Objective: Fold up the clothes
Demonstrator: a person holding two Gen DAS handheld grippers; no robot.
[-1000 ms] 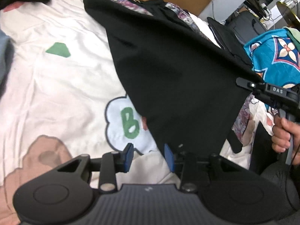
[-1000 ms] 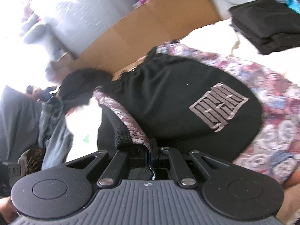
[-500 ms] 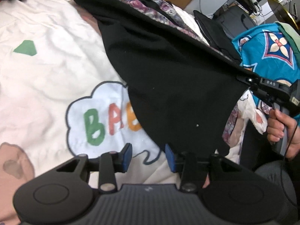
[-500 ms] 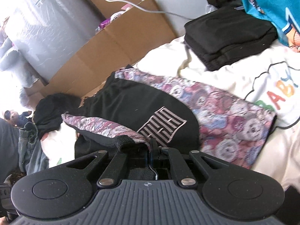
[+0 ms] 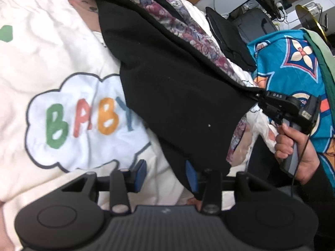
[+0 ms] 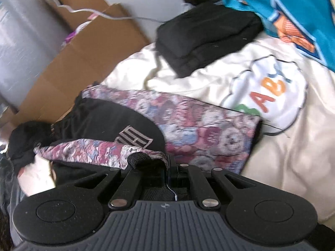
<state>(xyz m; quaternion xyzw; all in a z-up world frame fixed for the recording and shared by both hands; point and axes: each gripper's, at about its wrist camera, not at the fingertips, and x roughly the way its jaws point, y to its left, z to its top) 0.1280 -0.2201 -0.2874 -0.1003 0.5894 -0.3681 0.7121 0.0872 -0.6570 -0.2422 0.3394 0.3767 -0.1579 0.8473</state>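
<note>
Cream quilt [image 5: 48, 67], "BABY" cloud print: base layer under everything.
Black garment [image 5: 178, 96], floral lining: spread over quilt, 1 corner lifted off it.
Folded black stack [image 6: 205, 35]: far end of quilt.
My right gripper [image 6: 170, 164]: jaws clamped on garment's cuffed edge.
My left gripper [image 5: 165, 174]: jaws part-open, nothing pinched, garment hem draping against 1 blue pad.

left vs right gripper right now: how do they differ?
The left gripper has its jaws apart with nothing pinched; the black jacket only hangs past one blue pad. The right gripper has its jaws shut on the jacket's edge, holding it up off the white blanket. Both angle downward over the bed.
</note>
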